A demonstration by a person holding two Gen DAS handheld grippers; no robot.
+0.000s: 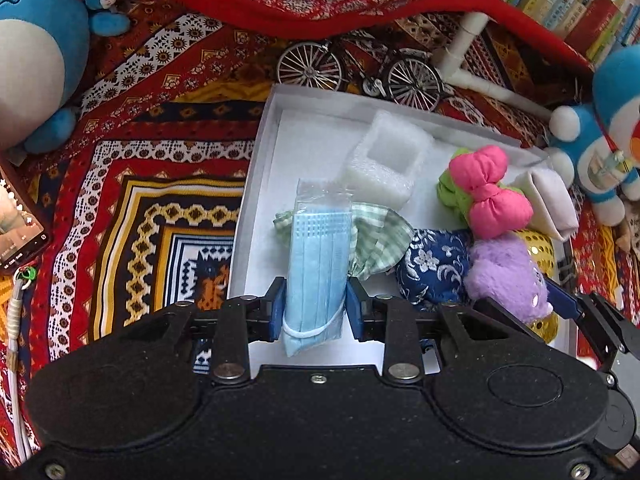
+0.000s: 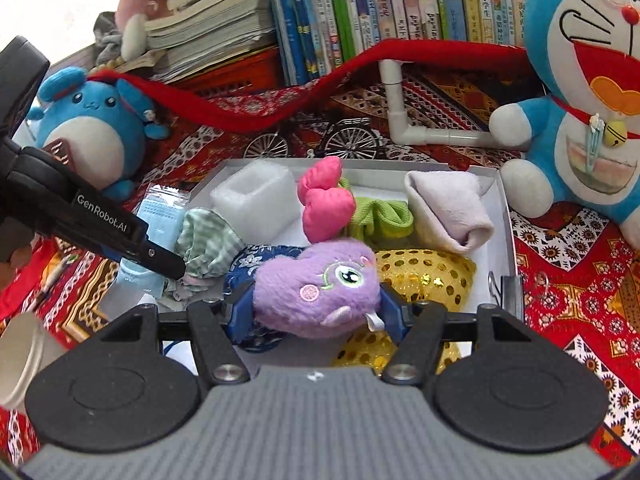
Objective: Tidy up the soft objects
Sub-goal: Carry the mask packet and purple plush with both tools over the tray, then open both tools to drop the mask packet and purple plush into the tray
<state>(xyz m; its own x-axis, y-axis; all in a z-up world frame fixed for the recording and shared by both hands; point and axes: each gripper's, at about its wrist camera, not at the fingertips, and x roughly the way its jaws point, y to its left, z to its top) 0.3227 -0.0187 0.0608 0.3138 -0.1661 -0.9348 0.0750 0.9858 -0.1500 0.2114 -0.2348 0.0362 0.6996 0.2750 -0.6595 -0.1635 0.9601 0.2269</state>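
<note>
A shallow white box (image 1: 260, 152) lies on a patterned cloth. Over its near left part, my left gripper (image 1: 315, 296) is shut on a blue face mask pack (image 1: 318, 240) in a clear wrapper, held upright. My right gripper (image 2: 316, 308) is shut on a purple plush toy (image 2: 316, 284) over the box's near right part. In the box lie a white foam block (image 1: 386, 164), a green checked cloth (image 1: 380, 244), a blue floral pouch (image 1: 432, 268), a pink bow on green fabric (image 1: 488, 192), a folded white cloth (image 1: 548, 200) and a gold sequin piece (image 2: 428, 276).
A round blue plush (image 1: 36, 60) sits at the far left and a large blue cat plush (image 2: 592, 100) at the right. A model bicycle (image 1: 356, 68) and a white pipe (image 2: 400, 112) stand behind the box. A phone (image 1: 20, 224) lies left. Books line the back.
</note>
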